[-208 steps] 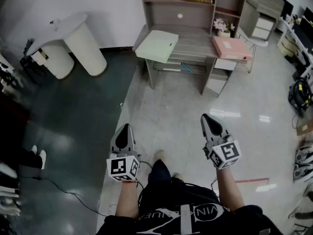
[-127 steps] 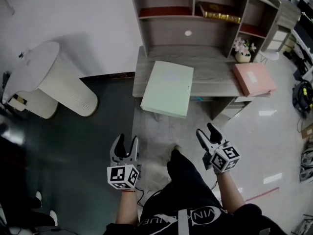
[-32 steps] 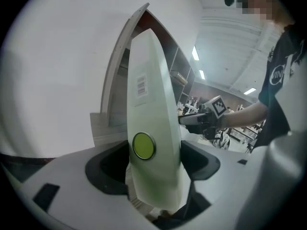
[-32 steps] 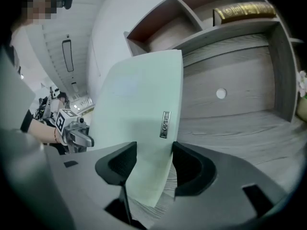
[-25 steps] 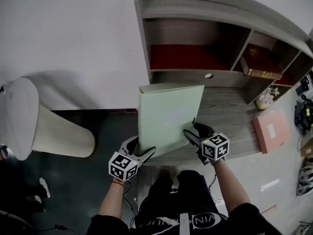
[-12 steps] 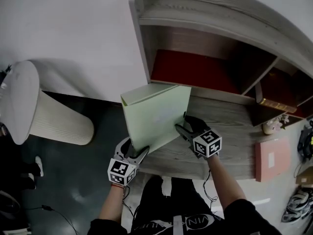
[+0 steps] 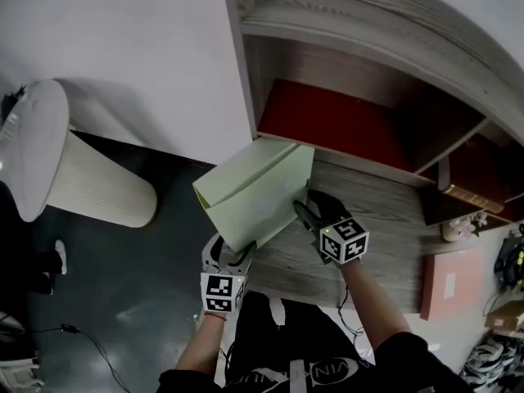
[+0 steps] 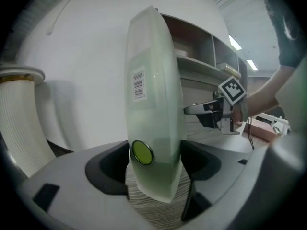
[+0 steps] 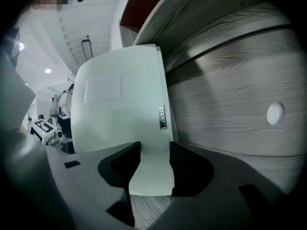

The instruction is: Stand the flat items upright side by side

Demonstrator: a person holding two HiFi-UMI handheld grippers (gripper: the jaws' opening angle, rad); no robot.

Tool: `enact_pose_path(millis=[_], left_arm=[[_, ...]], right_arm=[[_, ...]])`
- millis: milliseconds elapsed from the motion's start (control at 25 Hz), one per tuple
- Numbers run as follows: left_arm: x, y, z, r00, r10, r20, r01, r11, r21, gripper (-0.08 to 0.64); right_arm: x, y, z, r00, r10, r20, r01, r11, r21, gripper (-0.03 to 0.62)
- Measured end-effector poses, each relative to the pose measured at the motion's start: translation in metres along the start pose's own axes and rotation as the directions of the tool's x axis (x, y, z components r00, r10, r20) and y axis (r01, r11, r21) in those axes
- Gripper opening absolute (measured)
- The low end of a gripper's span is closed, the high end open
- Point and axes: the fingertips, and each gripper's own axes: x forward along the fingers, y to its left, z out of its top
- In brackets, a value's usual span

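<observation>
Since a moment ago, the pale green flat plastic file box (image 7: 258,191) has tipped further onto its edge, tilted over the grey wood-grain bench's (image 7: 377,219) front left corner. The left hand-held gripper (image 7: 232,250) clamps its lower corner. The right hand-held gripper (image 7: 301,207), jaws just closing, pinches its right edge.

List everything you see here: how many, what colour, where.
desk: one, grey wood, centre
shelf unit: one, grey with red backs, atop the desk
green folder: one, pale green, tilted over the desk's left end
pink folder: one, pink, flat at the desk's right end
round stand: one, white, floor at left
left hand-held gripper: one, grey, shut on the green folder's near corner
right hand-held gripper: one, dark, jaws just closed further on the green folder's right edge
</observation>
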Motion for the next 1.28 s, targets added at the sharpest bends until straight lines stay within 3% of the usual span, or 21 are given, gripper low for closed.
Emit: enact_pose_path(millis=[240,360,560,800,1040,1160,1280], left_arm=[[0.018,-0.010,-0.008,0.991,0.122,-0.057,-0.124,0.992,-0.027,0.337],[0.023,-0.024,-0.005,0.994,0.093,-0.058,-0.090,0.995,0.051,0.331],[0.013,-0.040,0.031,0.999,0.017,0.043,-0.023,0.988,0.156,0.336],[0.018,-0.031,0.048,0.999,0.020,0.030,-0.025,0.983,0.179,0.331],[0.033,-0.029,0.054,0.996,0.081,0.035,-0.085,0.987,0.139,0.324],[0.042,-0.028,0.058,0.994,0.095,0.044,-0.100,0.986,0.131,0.322],[0.049,-0.028,0.061,0.993,0.108,0.054,-0.114,0.985,0.127,0.321]], right_arm=[[0.017,-0.013,0.003,1.000,-0.019,0.023,0.016,0.993,0.118,0.141],[0.027,-0.023,0.006,0.999,-0.039,0.021,0.035,0.987,0.157,0.116],[0.037,-0.027,0.019,0.999,-0.008,0.043,0.001,0.986,0.165,0.128],[0.016,-0.008,0.041,0.986,0.097,0.133,-0.121,0.976,0.180,0.247],[-0.016,0.058,0.071,0.922,0.317,0.223,-0.346,0.932,0.106,0.422],[-0.021,0.087,0.081,0.904,0.367,0.221,-0.381,0.924,0.025,0.463],[-0.018,0.102,0.086,0.902,0.377,0.211,-0.379,0.925,-0.032,0.479]])
